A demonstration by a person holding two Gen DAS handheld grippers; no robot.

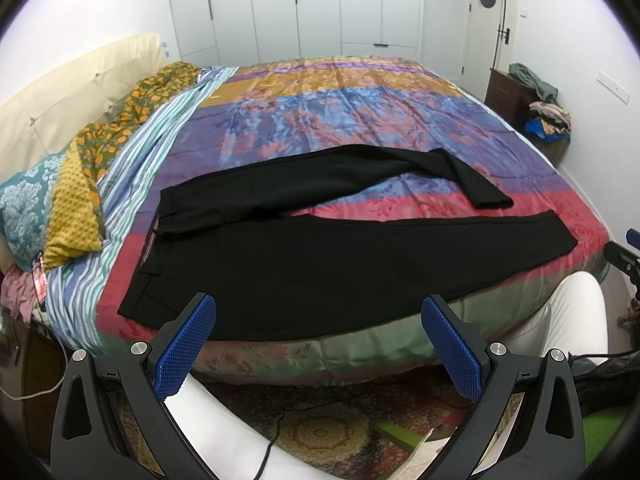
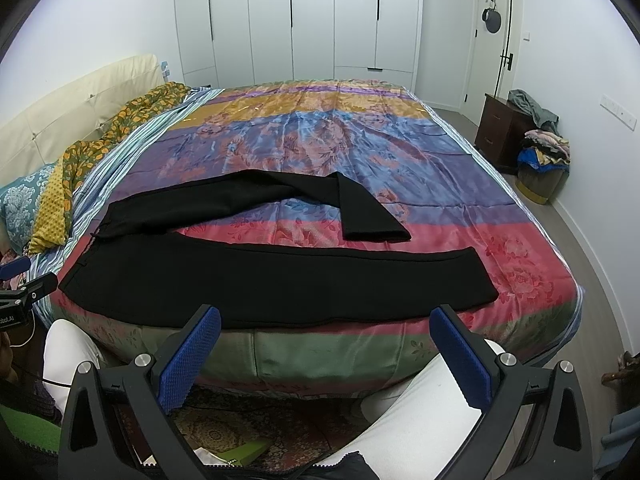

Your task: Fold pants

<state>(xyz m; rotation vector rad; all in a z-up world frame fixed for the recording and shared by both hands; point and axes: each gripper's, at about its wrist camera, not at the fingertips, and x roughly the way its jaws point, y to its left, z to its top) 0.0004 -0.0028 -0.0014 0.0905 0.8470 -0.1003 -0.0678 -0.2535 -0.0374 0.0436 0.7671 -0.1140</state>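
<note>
A pair of black pants [image 1: 304, 264] lies spread on the multicoloured floral bedspread [image 1: 360, 120], near the bed's front edge, waistband toward the pillow end at left. The near leg [image 2: 340, 280] runs straight along the front edge; the far leg [image 2: 280, 192] angles away and its lower part is folded back toward the front, the cuff [image 2: 376, 234] resting just short of the near leg. The fabric is uniformly dark, so seams, pockets and the crotch line are hard to make out; only a thin patterned strip at the waistband [image 1: 150, 246] is discernible. The left gripper [image 1: 318, 340] hovers in front of the bed's edge with its blue-padded fingers [image 1: 188, 348] spread wide apart, holding nothing. The right gripper [image 2: 326, 354] is likewise spread wide and empty, clear of the cloth. Each view catches only a sliver of the other tool at its frame edge. White-trousered legs [image 2: 420, 408] of the person are partly visible below, cut off by the tool bodies. A dark nightstand [image 2: 500, 136] with heaped clothing [image 2: 544, 150] stands by the right wall; items in the pile cannot be told apart.
</note>
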